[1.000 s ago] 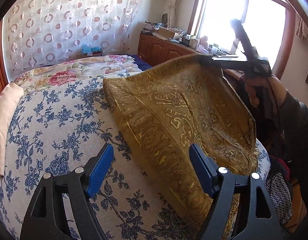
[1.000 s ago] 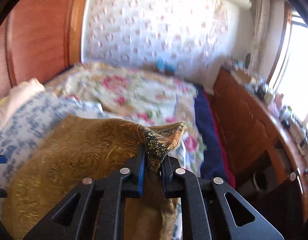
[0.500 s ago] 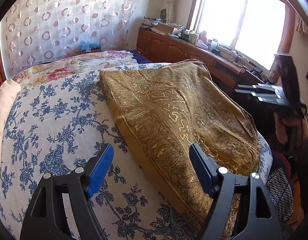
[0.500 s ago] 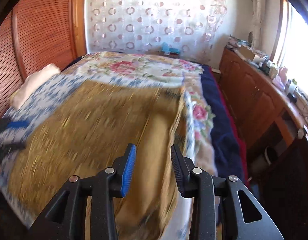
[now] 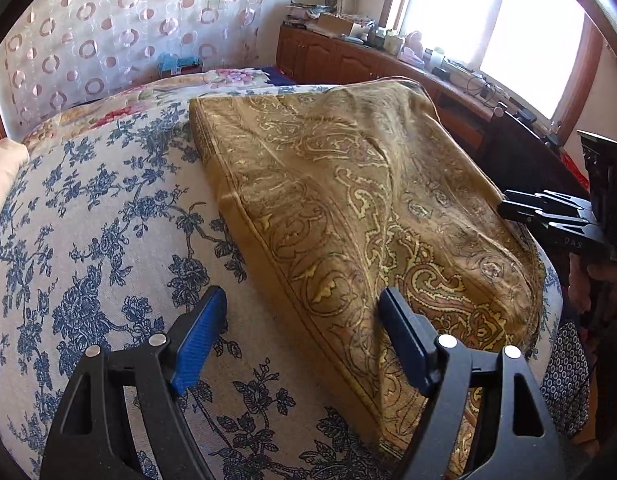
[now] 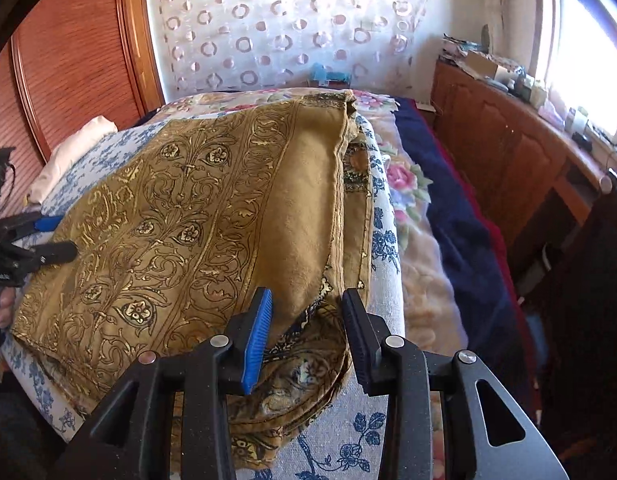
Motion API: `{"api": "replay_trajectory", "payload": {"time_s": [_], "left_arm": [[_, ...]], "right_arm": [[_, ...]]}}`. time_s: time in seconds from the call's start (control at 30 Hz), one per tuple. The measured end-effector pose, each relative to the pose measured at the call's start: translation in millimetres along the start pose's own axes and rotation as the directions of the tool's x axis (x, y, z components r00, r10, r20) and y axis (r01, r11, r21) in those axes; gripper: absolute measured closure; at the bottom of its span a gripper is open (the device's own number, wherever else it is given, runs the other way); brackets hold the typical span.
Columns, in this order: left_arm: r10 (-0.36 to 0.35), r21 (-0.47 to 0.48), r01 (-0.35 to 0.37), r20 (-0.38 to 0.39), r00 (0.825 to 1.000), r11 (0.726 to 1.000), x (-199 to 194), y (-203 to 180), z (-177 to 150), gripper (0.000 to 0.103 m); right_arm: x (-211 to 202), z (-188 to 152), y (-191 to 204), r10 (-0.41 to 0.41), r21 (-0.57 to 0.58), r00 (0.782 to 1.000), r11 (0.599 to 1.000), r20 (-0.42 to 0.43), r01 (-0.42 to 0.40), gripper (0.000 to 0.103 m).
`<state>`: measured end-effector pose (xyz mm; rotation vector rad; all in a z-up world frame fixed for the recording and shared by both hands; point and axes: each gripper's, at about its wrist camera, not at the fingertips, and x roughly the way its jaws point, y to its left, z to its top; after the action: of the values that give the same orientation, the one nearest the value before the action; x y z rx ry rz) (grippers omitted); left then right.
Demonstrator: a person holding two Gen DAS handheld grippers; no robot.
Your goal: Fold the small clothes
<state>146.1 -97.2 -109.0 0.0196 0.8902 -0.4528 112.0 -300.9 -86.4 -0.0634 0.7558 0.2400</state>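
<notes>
A gold-brown patterned cloth [image 5: 348,208] lies folded over on the blue-flowered bed sheet [image 5: 88,240]; it also shows in the right wrist view [image 6: 196,224]. My left gripper [image 5: 300,328] is open and empty, its jaws straddling the cloth's near left edge just above it. My right gripper [image 6: 304,320] is open and empty, over the cloth's near right corner, where the layers bunch. The right gripper appears in the left wrist view [image 5: 548,216] at the cloth's right edge. The left gripper appears in the right wrist view [image 6: 36,240] at the cloth's left edge.
A cream pillow [image 5: 4,168] lies at the bed's far left. A floral quilt [image 6: 404,176] and a dark blue blanket [image 6: 456,216] lie on the right of the bed. A wooden cabinet [image 6: 508,152] with clutter runs under the window. A wooden headboard [image 6: 68,60] stands behind.
My right gripper let go of the cloth's corner, which dropped flat over the lower layer, and the gripper drew back low to the near right corner. My left gripper stayed open and hardly moved.
</notes>
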Motion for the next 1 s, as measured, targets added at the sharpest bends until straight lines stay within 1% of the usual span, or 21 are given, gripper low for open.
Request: {"api": "replay_trajectory", "payload": {"time_s": [0.03, 0.1, 0.17, 0.2, 0.43, 0.5, 0.53, 0.6, 0.67, 0.73, 0.8, 0.9, 1.0], "left_arm": [[0.009, 0.012, -0.009, -0.005, 1.0, 1.0, 1.3, -2.5, -0.3, 0.02], [0.052, 0.056, -0.051, -0.018, 0.998, 0.997, 4.5, -10.6, -0.5, 0.02], [0.082, 0.103, -0.078, -0.033, 0.996, 0.992, 8.6, -18.2, -1.1, 0.015], [0.085, 0.116, -0.081, -0.037, 0.996, 0.99, 9.6, -20.3, -1.3, 0.012], [0.08, 0.112, -0.075, -0.038, 0.996, 0.991, 9.0, -16.5, -0.9, 0.012], [0.077, 0.114, -0.072, -0.041, 0.996, 0.991, 9.9, -16.7, -0.7, 0.011], [0.079, 0.115, -0.074, -0.04, 0.996, 0.991, 10.1, -17.1, -0.8, 0.01], [0.079, 0.115, -0.074, -0.04, 0.996, 0.991, 10.1, -17.3, -0.8, 0.01], [0.073, 0.107, -0.068, -0.037, 0.997, 0.992, 9.5, -16.8, -0.5, 0.011], [0.031, 0.071, -0.029, -0.015, 0.999, 0.997, 2.5, -11.3, 0.9, 0.016], [-0.001, 0.031, 0.0, 0.04, 0.999, 1.0, -15.1, -3.7, 4.8, 0.017], [0.012, 0.025, -0.014, 0.106, 0.994, 1.0, -41.2, 1.4, 12.4, 0.017], [0.002, 0.028, -0.005, 0.128, 0.992, 1.0, -57.1, 3.4, 12.5, 0.017]], "right_arm": [[0.5, 0.3, 0.1, 0.004, -0.002, 1.0, 1.0, -0.008, -0.005, 0.065], [4.6, -3.1, 1.8, -0.004, -0.016, 1.0, 1.0, -0.02, 0.004, 0.065], [8.4, -5.7, 2.9, -0.01, -0.019, 1.0, 1.0, -0.018, 0.01, 0.065], [8.3, -4.8, 2.7, -0.008, -0.016, 1.0, 1.0, -0.019, 0.008, 0.065], [11.5, -6.5, 6.3, -0.007, -0.021, 1.0, 1.0, -0.014, 0.006, 0.065], [9.3, -8.3, 8.6, -0.006, -0.035, 1.0, 0.999, -0.005, 0.005, 0.079], [6.5, -8.9, 10.7, -0.013, -0.051, 1.0, 0.999, 0.003, 0.014, 0.09], [0.9, -10.3, 13.1, -0.031, -0.07, 0.999, 0.997, 0.023, 0.032, 0.093], [-9.8, -11.2, 14.1, -0.019, -0.072, 0.998, 0.997, 0.054, 0.023, 0.096], [-21.4, -11.5, 14.9, -0.022, -0.066, 0.997, 0.997, 0.077, 0.027, 0.096], [-33.3, -11.2, 15.9, -0.016, -0.067, 0.995, 0.997, 0.099, 0.023, 0.097], [-50.7, -8.9, 16.4, -0.008, -0.081, 0.993, 0.997, 0.117, 0.017, 0.097], [-61.7, -13.6, 15.3, -0.036, -0.1, 0.993, 0.994, 0.114, 0.048, 0.097]]}}
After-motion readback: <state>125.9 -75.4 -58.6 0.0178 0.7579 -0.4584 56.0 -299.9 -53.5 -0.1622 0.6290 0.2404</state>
